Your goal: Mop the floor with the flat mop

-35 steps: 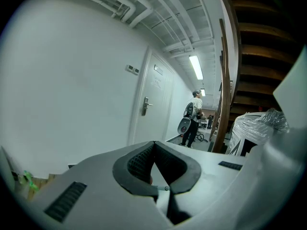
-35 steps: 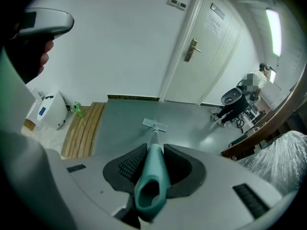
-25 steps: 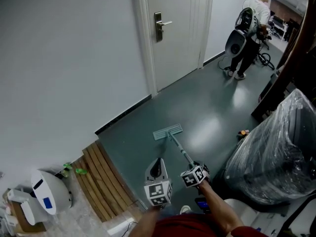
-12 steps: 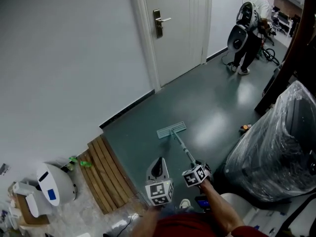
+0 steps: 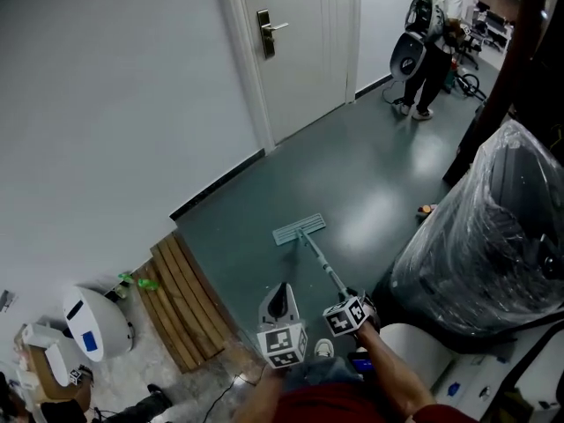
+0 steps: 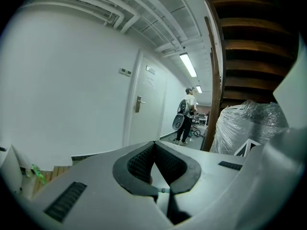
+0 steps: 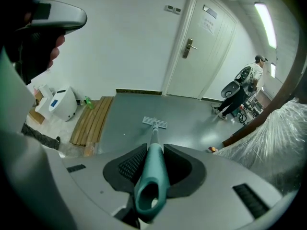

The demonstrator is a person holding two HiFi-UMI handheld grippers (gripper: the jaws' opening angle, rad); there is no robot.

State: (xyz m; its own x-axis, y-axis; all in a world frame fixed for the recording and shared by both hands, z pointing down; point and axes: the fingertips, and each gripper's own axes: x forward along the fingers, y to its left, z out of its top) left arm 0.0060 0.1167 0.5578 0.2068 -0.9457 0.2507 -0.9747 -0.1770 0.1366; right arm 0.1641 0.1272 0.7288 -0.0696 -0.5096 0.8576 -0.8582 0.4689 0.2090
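Mop [image 5: 298, 229] — teal handle [image 7: 153, 176], flat grey head [image 7: 155, 122] — clamped in right gripper [image 7: 154, 151]; left gripper [image 6: 156, 152] closed.

The right gripper [image 7: 154, 159] has its jaws closed on the teal handle of the flat mop [image 7: 152, 176]. The pole runs straight ahead to the mop head [image 7: 155, 123], which lies flat on the grey floor [image 7: 192, 128]. Wooden planks [image 7: 91, 119] lie at the left, beside a white appliance [image 7: 62, 103]. A person [image 7: 244, 90] stands far right, past the white door [image 7: 201, 56].
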